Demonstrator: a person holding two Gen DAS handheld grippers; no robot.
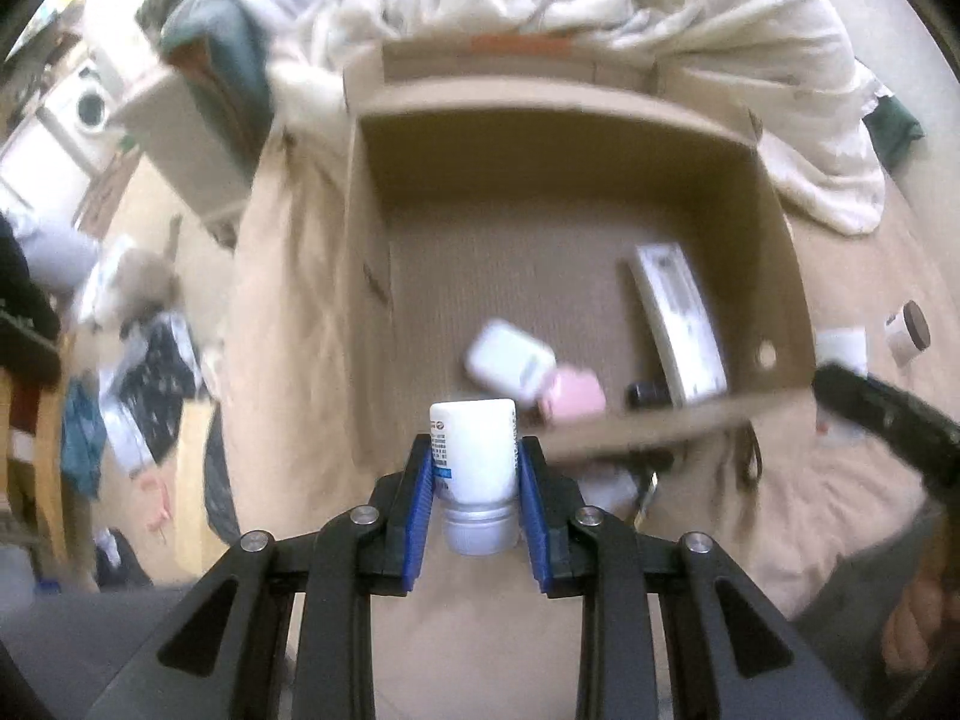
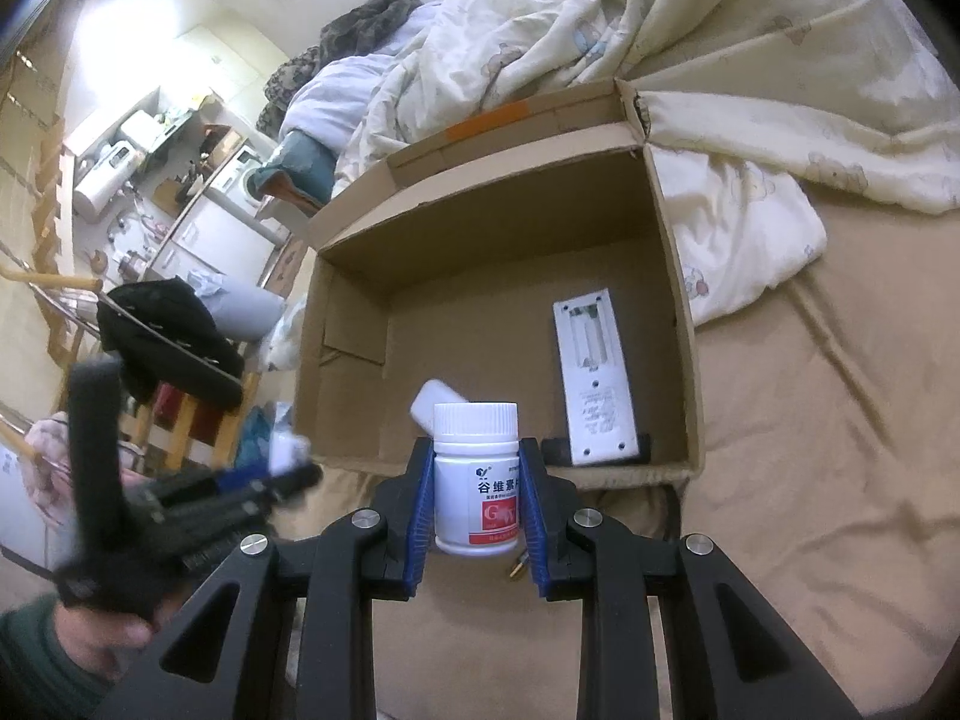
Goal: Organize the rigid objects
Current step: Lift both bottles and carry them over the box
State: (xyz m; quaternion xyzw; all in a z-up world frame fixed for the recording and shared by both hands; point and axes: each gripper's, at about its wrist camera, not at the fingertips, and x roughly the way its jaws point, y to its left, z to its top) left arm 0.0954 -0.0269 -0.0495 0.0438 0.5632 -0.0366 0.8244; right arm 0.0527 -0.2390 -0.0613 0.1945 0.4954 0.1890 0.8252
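An open cardboard box (image 1: 372, 276) (image 2: 678, 276) lies on a beige bed. My left gripper (image 1: 474, 456) is shut on a white tube with a grey cap (image 1: 474, 450), held over the box's near edge. My right gripper (image 2: 477, 468) is shut on a white pill bottle with a red label (image 2: 476, 480), just short of the box's near wall. Inside the box lie a white remote (image 1: 678, 318) (image 2: 594, 378), a white case (image 1: 510, 360) (image 2: 435, 405), a pink item (image 1: 576, 393) and a small black item (image 1: 648, 393). The left gripper shows blurred in the right wrist view (image 2: 288, 468).
A rumpled white duvet (image 2: 690, 60) lies behind and right of the box. A small jar with a dark lid (image 1: 909, 333) and a white item (image 1: 843, 345) sit on the bed right of the box. A chair with dark clothes (image 2: 168, 324) stands left of the bed.
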